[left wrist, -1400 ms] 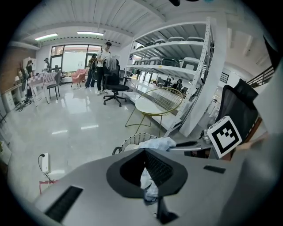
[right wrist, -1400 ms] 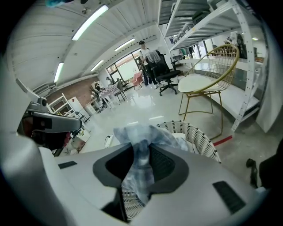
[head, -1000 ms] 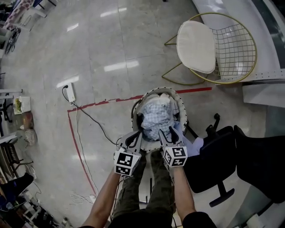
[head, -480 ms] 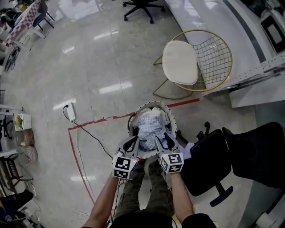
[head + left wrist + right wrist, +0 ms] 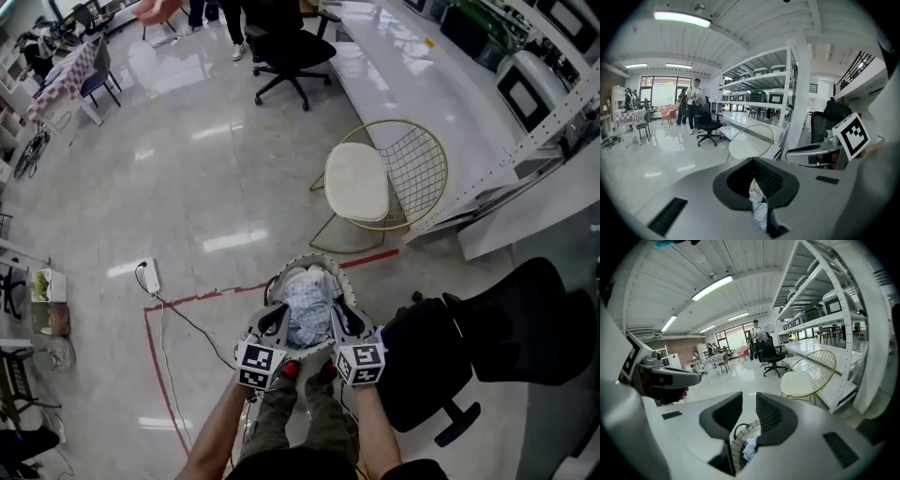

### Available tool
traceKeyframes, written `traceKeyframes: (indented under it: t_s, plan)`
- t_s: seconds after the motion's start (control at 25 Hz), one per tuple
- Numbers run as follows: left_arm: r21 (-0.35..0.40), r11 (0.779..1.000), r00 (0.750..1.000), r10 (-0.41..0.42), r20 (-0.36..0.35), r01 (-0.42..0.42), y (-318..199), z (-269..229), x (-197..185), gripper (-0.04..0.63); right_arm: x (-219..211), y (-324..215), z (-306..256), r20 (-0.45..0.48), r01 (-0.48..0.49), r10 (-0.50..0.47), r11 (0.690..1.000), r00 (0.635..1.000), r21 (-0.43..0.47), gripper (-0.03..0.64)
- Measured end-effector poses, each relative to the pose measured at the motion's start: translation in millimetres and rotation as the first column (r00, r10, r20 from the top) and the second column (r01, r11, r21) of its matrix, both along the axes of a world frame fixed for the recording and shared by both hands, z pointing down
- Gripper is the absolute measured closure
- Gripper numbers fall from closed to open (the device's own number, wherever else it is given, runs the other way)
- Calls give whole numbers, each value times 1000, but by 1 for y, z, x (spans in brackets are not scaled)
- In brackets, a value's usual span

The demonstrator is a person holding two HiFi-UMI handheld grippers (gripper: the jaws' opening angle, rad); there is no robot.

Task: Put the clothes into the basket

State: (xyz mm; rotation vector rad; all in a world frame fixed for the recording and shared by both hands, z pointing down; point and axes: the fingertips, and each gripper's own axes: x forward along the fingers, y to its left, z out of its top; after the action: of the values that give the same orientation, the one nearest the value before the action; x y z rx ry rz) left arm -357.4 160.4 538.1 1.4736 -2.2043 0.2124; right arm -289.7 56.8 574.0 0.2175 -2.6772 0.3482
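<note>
Basket (image 5: 277, 277) on the floor (image 5: 206, 178) at the red tape line (image 5: 208, 298), heaped with pale checked clothes (image 5: 305, 305). Left tongs (image 5: 275, 322) over its near rim, tips together, nothing pinched, checked cloth showing below. Right tongs (image 5: 344, 321) alongside: jaws have just been closing, a narrow gap remains, nothing between them, basket rim visible beyond.

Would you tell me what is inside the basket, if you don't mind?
The basket holds a heap of clothes, with a blue-and-white checked piece on top. Whatever lies beneath that piece, and the basket's bottom, is covered.
</note>
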Motion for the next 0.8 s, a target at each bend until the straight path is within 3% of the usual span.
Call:
traceKeyframes:
  t_s: [0.2, 0.44, 0.8]
  plan:
    - [12, 1000, 999, 29, 21, -29, -5, -28, 19, 589, 16, 0, -37, 39, -15, 15, 1000, 999, 6, 551]
    - [44, 997, 997, 55, 57, -57, -5, -59, 29, 589, 26, -1, -78, 107, -30, 26, 999, 994, 34, 565]
    - [83, 992, 990, 83, 117, -93, 7, -106, 45, 589, 77, 2, -128, 170, -92, 78, 992, 982, 81, 572]
